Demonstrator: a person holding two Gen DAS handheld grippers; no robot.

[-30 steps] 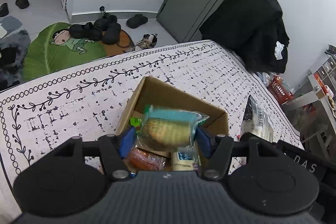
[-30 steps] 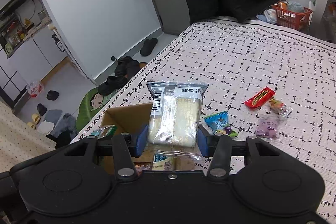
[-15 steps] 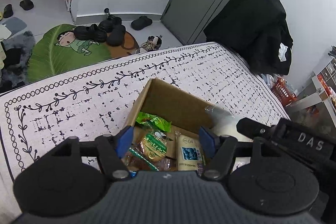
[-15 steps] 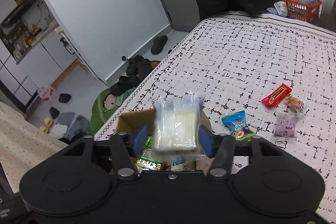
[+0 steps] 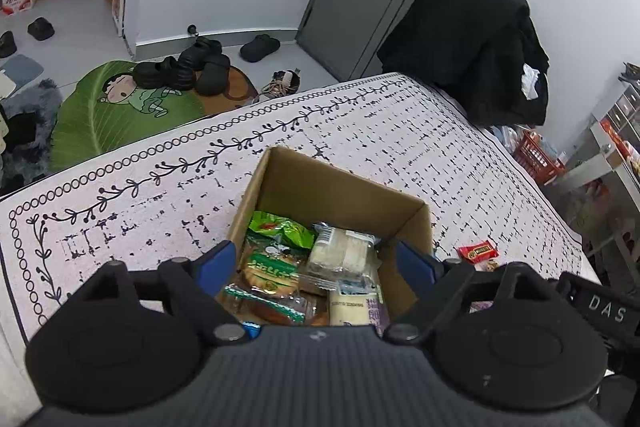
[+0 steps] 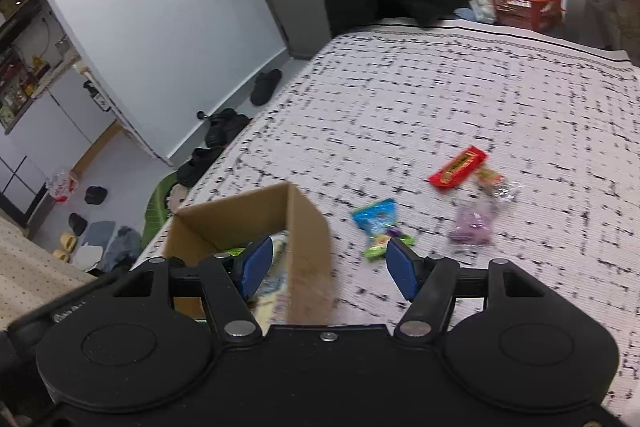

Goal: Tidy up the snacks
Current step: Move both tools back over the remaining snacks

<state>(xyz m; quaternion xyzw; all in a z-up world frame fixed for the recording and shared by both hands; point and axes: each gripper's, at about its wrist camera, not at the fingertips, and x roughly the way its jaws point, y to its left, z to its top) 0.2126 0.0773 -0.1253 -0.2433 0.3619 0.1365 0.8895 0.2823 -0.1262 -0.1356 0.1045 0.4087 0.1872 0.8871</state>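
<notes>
A cardboard box (image 5: 344, 187) stands on the patterned bedspread (image 5: 160, 195) and holds several snack packs, among them a green-labelled biscuit pack (image 5: 272, 269) and a clear pack of white cakes (image 5: 340, 251). My left gripper (image 5: 320, 263) is open and empty above the box. My right gripper (image 6: 326, 265) is open and empty over the box's right wall (image 6: 308, 251). On the spread right of the box lie a blue-green pack (image 6: 378, 223), a red bar (image 6: 458, 167), a small clear candy pack (image 6: 494, 183) and a purple pack (image 6: 474, 223).
The bed's left edge drops to a floor with black shoes (image 5: 192, 67) and a green mat (image 5: 116, 111). A black coat (image 5: 472, 39) hangs past the bed's far end. An orange basket (image 6: 524, 3) sits on the floor beyond.
My left gripper let go of the biscuit pack and my right gripper let go of the white cake pack. Both now lie in the box. The right gripper has swung right.
</notes>
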